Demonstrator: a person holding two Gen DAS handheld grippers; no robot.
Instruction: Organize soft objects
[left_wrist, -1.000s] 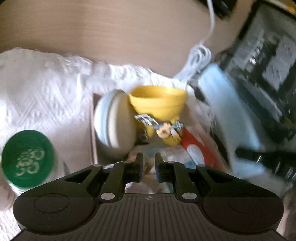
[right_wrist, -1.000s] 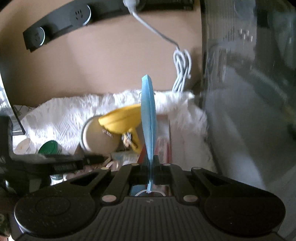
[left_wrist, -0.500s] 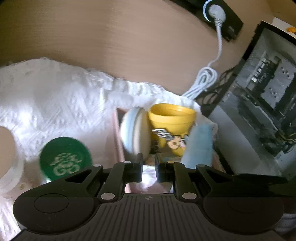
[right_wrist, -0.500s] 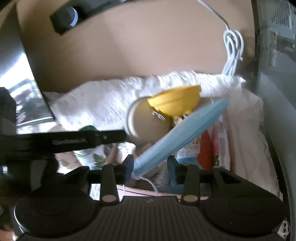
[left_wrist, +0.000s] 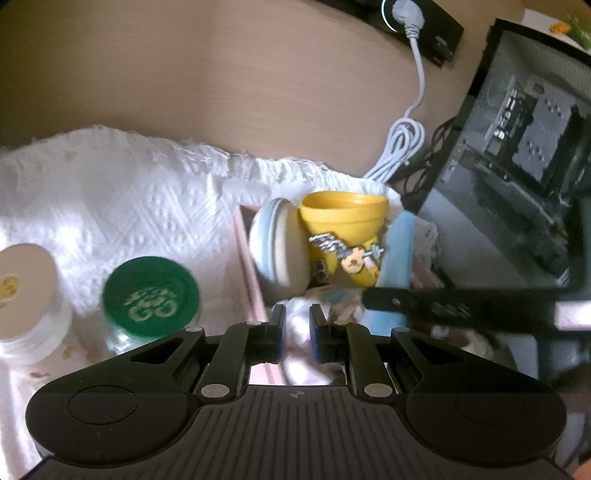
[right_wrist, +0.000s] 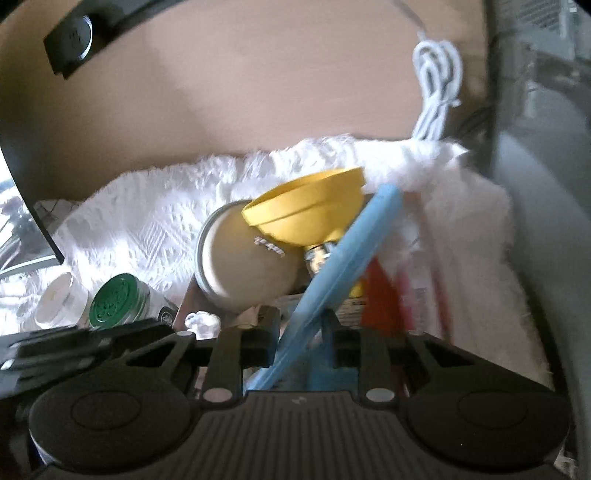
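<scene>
A blue face mask (right_wrist: 351, 251) leans slantwise in the pink box (left_wrist: 245, 258), its top against the yellow funnel-shaped toy (right_wrist: 310, 210). Its lower end lies loose between the fingers of my right gripper (right_wrist: 300, 326). The jaws are closing, but the pads do not press on it. In the left wrist view the mask (left_wrist: 397, 251) stands right of the toy, with the right gripper's fingers (left_wrist: 406, 304) crossing in front. My left gripper (left_wrist: 297, 332) hovers over the box's near end, shut on a crumpled white tissue (left_wrist: 301, 317).
A round pale cushion (left_wrist: 277, 247) and a red packet (right_wrist: 380, 295) share the box. On the white textured cloth (left_wrist: 110, 184) stand a green-lidded jar (left_wrist: 151, 295) and a white-lidded jar (left_wrist: 22, 284). A coiled white cable (left_wrist: 399, 147) and a computer case (left_wrist: 517, 147) are on the right.
The mask stood upright, pinched in the right gripper; the jaws let go and it now leans in the box. The right gripper sank toward the box. The left gripper drifted left.
</scene>
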